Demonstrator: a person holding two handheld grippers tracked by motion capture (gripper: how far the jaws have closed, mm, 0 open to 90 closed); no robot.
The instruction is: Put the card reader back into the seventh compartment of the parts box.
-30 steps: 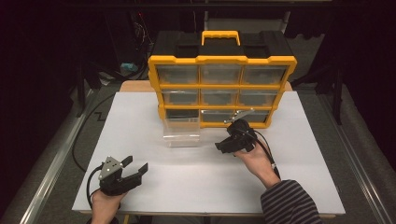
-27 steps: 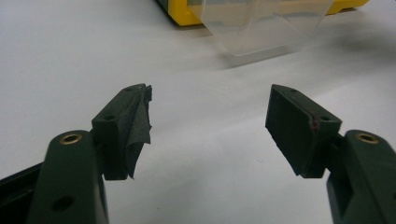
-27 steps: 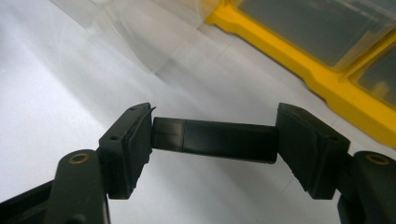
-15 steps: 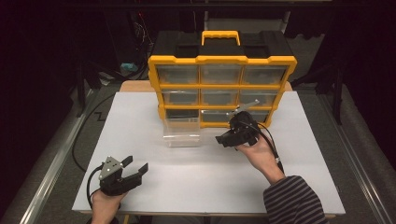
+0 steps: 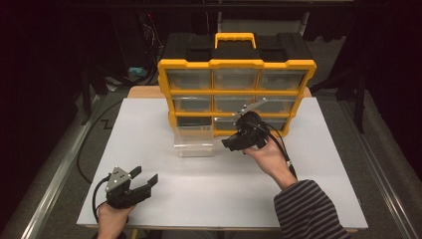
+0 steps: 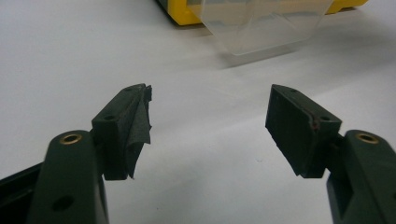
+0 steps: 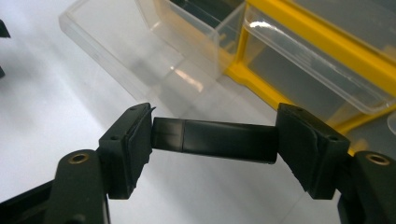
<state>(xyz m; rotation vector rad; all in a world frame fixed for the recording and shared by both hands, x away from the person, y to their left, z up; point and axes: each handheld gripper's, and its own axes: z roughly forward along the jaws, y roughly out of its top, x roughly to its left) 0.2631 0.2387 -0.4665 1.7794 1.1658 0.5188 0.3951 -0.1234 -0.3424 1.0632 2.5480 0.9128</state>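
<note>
A yellow and black organiser (image 5: 236, 82) with clear drawers stands upright at the back of the white table (image 5: 219, 199). Its bottom left drawer (image 5: 193, 142) is pulled out onto the table. My right gripper (image 5: 234, 144) hovers just right of that drawer, shut on a small black bar (image 7: 215, 140) held end to end between the pads (image 7: 133, 149). The drawer (image 7: 140, 56) lies ahead and to the left in the right gripper view. My left gripper (image 5: 144, 181) rests open near the table's front left corner, nothing between its fingers (image 6: 123, 128), and the clear drawer (image 6: 261, 23) lies ahead of it.
The organiser's yellow frame (image 7: 327, 46) and a neighbouring shut drawer (image 7: 303, 70) sit close in front of my right gripper. Black cables trail from both grippers. A metal rail (image 5: 54, 184) runs along the table's left side.
My right gripper has moved forward and slightly up toward the organiser's bottom row, carrying the black bar. The left gripper has stayed put.
</note>
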